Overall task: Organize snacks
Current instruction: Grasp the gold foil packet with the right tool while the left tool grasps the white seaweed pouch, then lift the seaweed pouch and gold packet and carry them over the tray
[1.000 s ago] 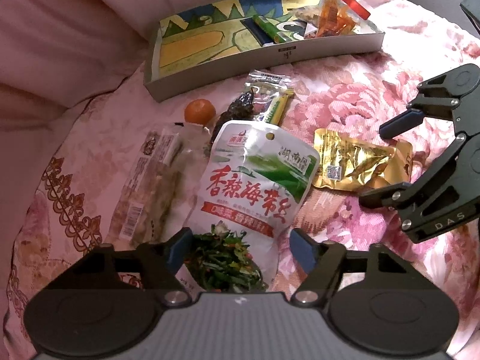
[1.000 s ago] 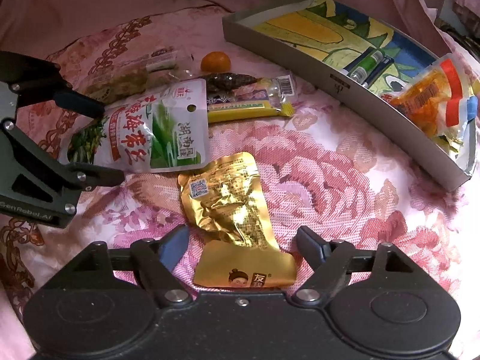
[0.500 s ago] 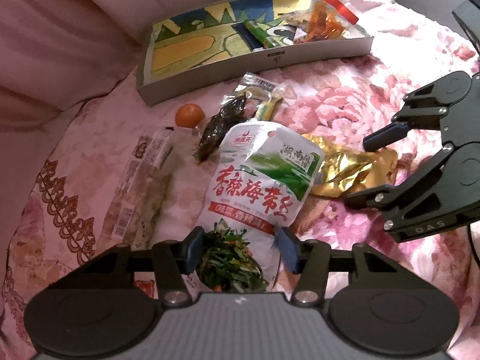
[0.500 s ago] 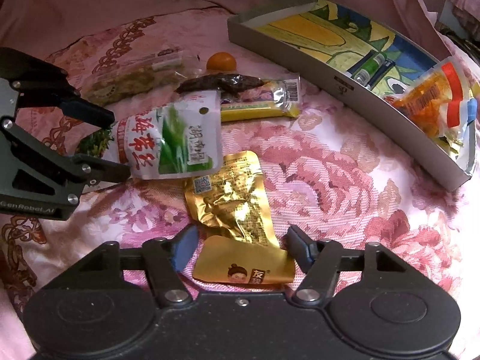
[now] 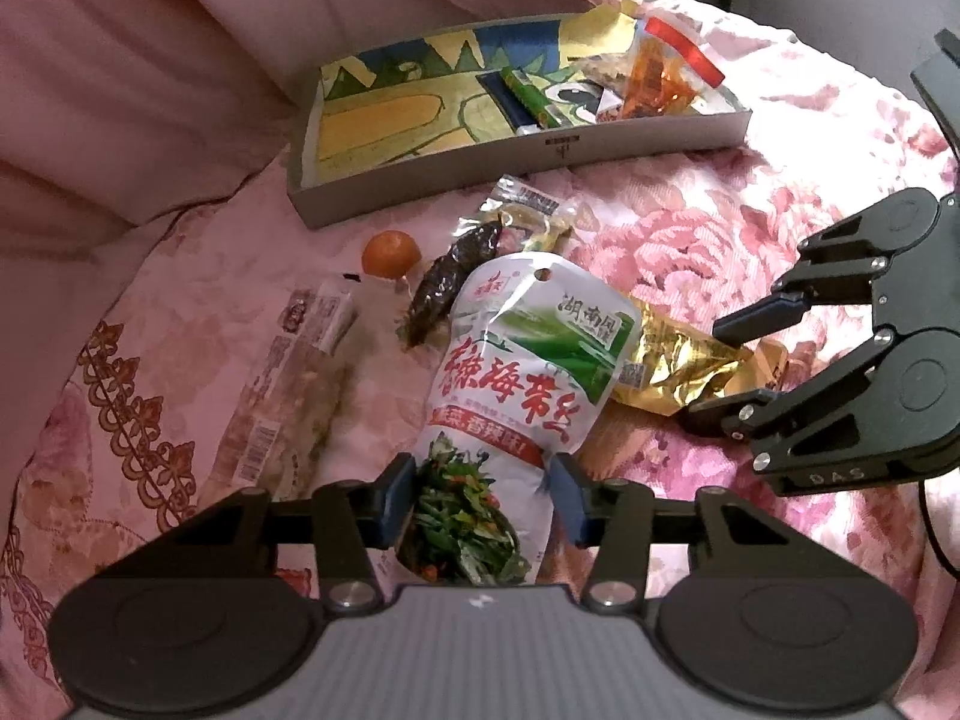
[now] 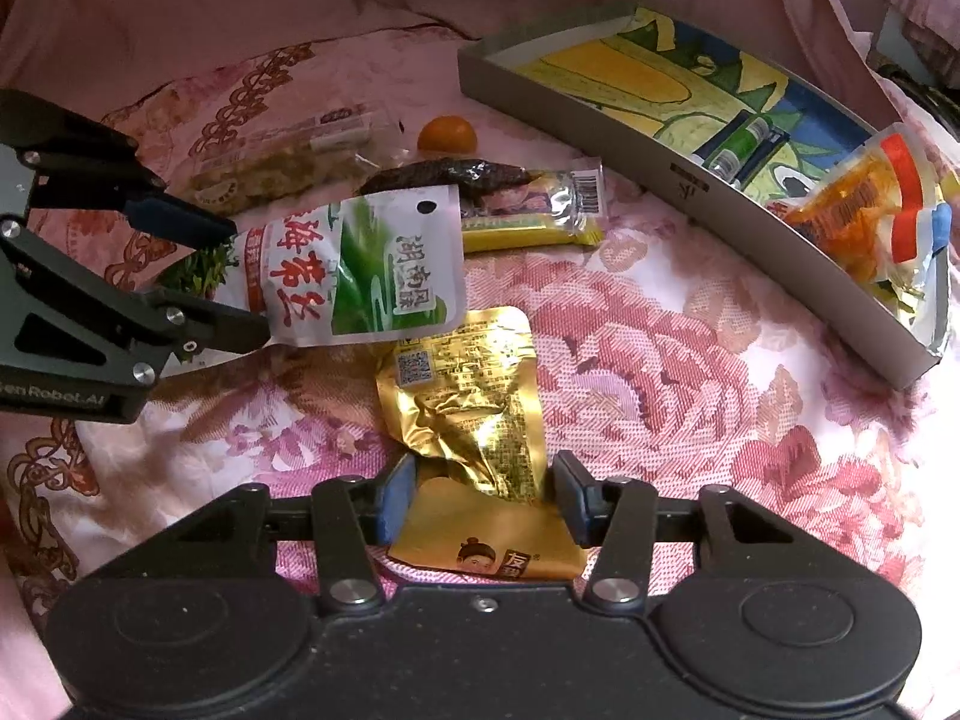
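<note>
Simultaneously, both grippers take a packet from the floral bedspread (image 6: pixel 690 360). The left gripper (image 5: pixel 483 495) is closing its fingers about the lower end of the white seaweed pouch (image 5: pixel 528 360), pads at its edges; the right gripper (image 6: pixel 480 501) is closing on the gold foil packet (image 6: pixel 468 402), which buckles between its fingers. Both packets lie mid-bed, just short of the illustrated tray (image 5: pixel 456 165) at the far edge. Next, judged: finish each grip, lift, and carry to the tray's bare part.

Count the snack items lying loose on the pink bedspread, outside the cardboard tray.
6: seaweed pouch, gold packet, yellow bar, dark packet, orange fruit, clear long packet. Others may hide underneath.
</note>
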